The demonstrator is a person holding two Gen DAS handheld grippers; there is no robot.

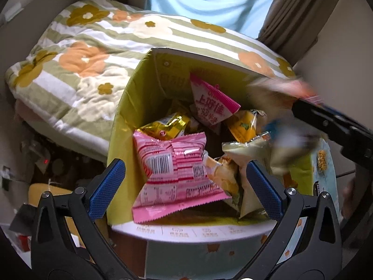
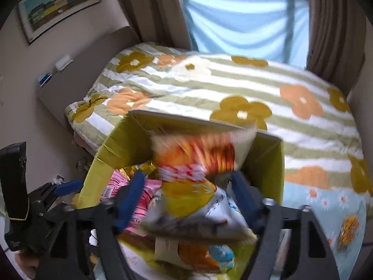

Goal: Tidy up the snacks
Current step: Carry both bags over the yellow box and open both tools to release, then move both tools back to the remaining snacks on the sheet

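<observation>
The left gripper (image 1: 184, 189) stands fully open and empty above the green cardboard box (image 1: 126, 107), whose upright walls contain loose crinkly foil packets, including a pink packet (image 1: 172, 175). The right gripper (image 2: 186, 200) is spread wide; blurred snack bags (image 2: 193, 186) lie between its pads over the box, apparently unclamped

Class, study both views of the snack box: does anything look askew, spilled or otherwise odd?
Nothing has spilled. The packets in the box lie jumbled: the pink packet leans tilted and a second pink packet stands on its corner. Between the right gripper's open fingers, blurred packets hang over the box.
</observation>
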